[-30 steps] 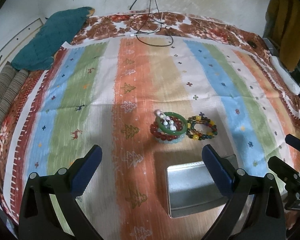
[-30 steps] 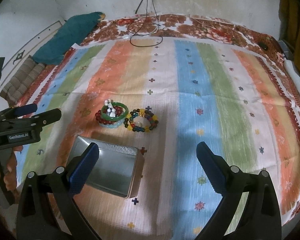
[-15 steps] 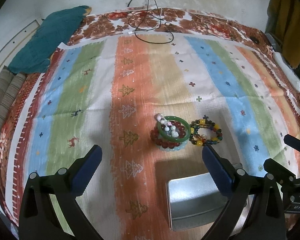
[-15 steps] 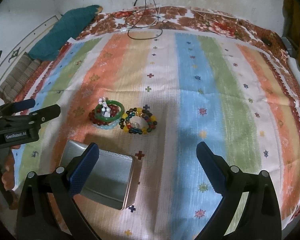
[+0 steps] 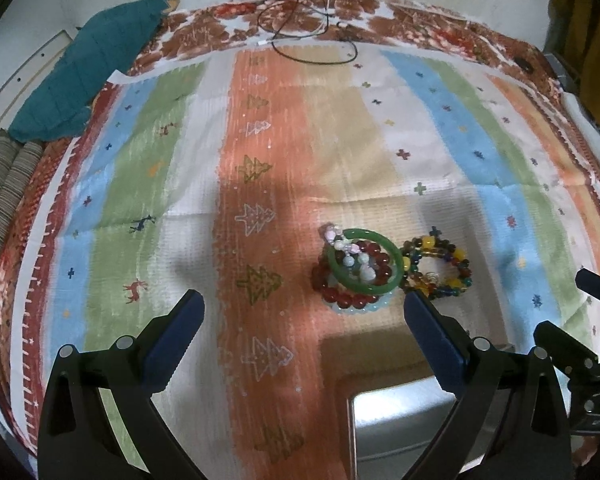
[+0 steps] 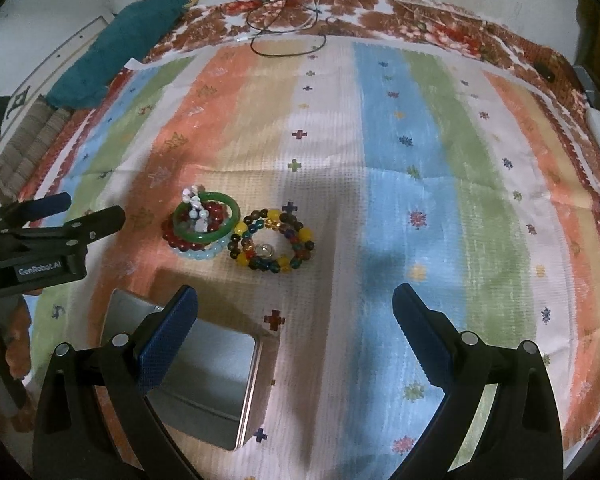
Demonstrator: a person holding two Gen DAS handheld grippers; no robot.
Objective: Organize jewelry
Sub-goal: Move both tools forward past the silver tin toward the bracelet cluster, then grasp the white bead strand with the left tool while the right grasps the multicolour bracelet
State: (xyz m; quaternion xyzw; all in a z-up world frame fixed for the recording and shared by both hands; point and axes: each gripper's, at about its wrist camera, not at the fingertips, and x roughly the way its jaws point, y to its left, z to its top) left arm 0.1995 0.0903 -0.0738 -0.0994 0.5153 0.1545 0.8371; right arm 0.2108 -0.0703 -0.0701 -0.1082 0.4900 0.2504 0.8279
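Observation:
A green bangle point(image 5: 365, 261) point(image 6: 206, 219) lies on a pile of red beads, pale blue beads and a white bead string on the striped cloth. Beside it to the right rests a multicoloured bead bracelet point(image 5: 440, 264) point(image 6: 272, 246). An open metal tin point(image 5: 404, 420) point(image 6: 204, 368) sits nearer to me than the pile. My left gripper point(image 5: 300, 340) is open, hovering short of the pile and empty. My right gripper point(image 6: 296, 332) is open too, above the tin's right edge, holding nothing. Each gripper shows at the edge of the other's view.
A striped cloth point(image 5: 260, 160) covers the bed. A teal cushion point(image 5: 88, 68) lies at the far left, rolled brown fabric point(image 5: 4, 192) below it. A black cable point(image 5: 312, 36) loops at the far edge. A hand point(image 6: 4, 344) holds the left gripper.
Both grippers have drawn closer to the jewelry and lower; the pile and tin now sit larger and nearer in both views. Both stay open and empty.

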